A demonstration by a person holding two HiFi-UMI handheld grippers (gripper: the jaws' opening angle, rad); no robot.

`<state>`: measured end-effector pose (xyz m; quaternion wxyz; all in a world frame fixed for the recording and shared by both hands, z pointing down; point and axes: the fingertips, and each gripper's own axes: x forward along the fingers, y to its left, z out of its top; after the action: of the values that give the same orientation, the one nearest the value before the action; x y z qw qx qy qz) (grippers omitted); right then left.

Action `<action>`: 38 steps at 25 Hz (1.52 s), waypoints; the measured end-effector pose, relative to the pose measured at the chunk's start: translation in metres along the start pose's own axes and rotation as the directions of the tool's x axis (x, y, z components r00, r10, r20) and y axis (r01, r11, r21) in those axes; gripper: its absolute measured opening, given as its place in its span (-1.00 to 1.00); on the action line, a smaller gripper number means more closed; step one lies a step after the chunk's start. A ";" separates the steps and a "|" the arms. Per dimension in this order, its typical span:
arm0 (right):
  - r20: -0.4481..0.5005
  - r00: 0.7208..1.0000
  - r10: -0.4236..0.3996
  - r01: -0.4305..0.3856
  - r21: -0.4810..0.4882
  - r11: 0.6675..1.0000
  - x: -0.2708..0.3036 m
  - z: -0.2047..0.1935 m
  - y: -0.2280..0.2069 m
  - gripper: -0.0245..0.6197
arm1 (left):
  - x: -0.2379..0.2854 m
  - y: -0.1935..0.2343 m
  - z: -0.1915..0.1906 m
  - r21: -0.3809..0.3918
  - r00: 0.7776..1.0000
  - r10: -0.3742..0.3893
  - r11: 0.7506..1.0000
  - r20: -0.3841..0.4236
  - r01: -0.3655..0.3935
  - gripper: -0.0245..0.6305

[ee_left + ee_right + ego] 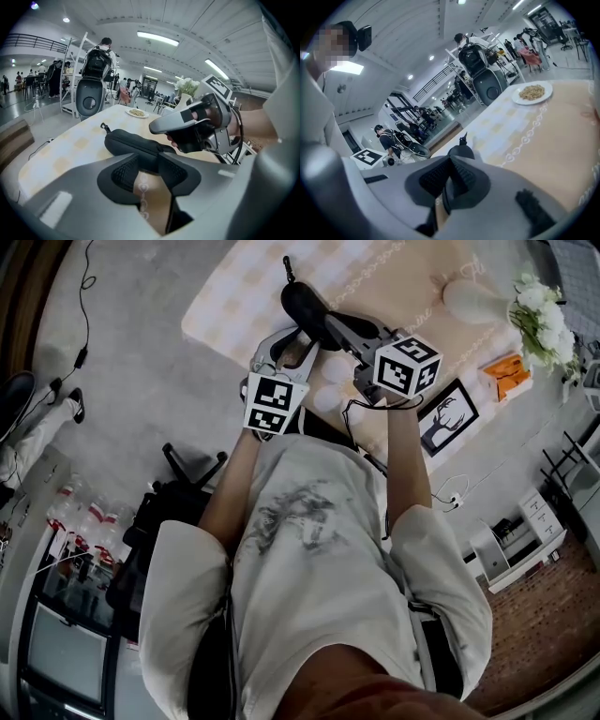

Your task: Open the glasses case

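- One black case (305, 304) lies closed on the table (217, 329), on a pale checked cloth (253, 287). It lies lengthwise away from the person, with a short cord loop (289, 273) at its far end.
- Left gripper (146, 164): the jaws stand partly apart with the case's near end right at their tips. Cloth shows through the gap between the pads (124, 173), and nothing is clamped.
- Right gripper (449, 171): the jaws are closed together, pad against pad, and the case sits just past the tips. Whether they pinch any part of it cannot be told.
- Seen from the left gripper view, the right gripper comes in from the right, and one of its fingers reaches over the near end of the case.
- Both grippers sit side by side at the near end of the case, their marker cubes (274, 401) toward the person.
- Farther along the table are a plate (531, 93) of food and a white vase (469, 301) with flowers (539, 310).
- Near the right edge of the table lies a framed picture (448, 418), with an orange box (506, 376) beside it.
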<state>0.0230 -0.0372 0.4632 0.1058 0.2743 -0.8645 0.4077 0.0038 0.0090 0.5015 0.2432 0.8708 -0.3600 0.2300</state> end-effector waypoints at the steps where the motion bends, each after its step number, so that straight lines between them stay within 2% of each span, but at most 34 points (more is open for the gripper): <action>1: -0.006 1.000 -0.010 0.010 -0.012 1.000 0.000 -0.001 -0.002 -0.88 | 0.001 0.000 0.000 -0.008 1.000 -0.002 1.000 0.005 0.002 -0.49; 8: -0.058 0.992 -0.113 0.106 -0.110 0.988 -0.017 -0.018 -0.025 -0.88 | 0.006 0.000 0.012 0.004 0.999 -0.027 1.000 0.027 0.027 -0.42; 14: -0.021 0.996 -0.091 0.091 0.005 0.996 -0.026 -0.023 -0.033 -0.88 | 0.012 0.003 0.018 -0.012 0.999 -0.023 1.000 0.026 0.023 -0.48; 21: 0.014 0.992 -0.125 0.124 0.051 0.991 -0.036 -0.028 -0.037 -0.88 | 0.020 0.000 0.027 0.019 0.998 -0.051 0.999 0.029 0.051 -0.50; 25: 0.018 0.991 -0.135 0.134 0.051 0.990 -0.040 -0.029 -0.041 -0.88 | 0.018 -0.019 0.027 0.063 0.995 -0.100 0.993 0.012 0.099 -0.28; 28: 0.020 0.992 -0.128 0.127 0.053 0.990 -0.040 -0.029 -0.041 -0.88 | 0.022 -0.034 0.011 0.083 0.994 -0.101 0.991 -0.032 0.103 -0.11; 34: 0.042 0.993 -0.109 0.105 0.084 0.991 -0.036 -0.028 -0.038 -0.88 | 0.043 -0.036 -0.009 0.125 0.998 0.022 0.992 -0.055 -0.015 0.31; 38: 0.048 0.993 -0.105 0.100 0.094 0.991 -0.035 -0.027 -0.037 -0.88 | 0.055 -0.029 -0.013 0.118 0.995 0.086 0.990 -0.052 -0.080 0.32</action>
<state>0.0711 -0.0218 0.4906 0.0912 0.3336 -0.8322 0.4334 0.0577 0.0064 0.5361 0.1929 0.8607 -0.3749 0.2853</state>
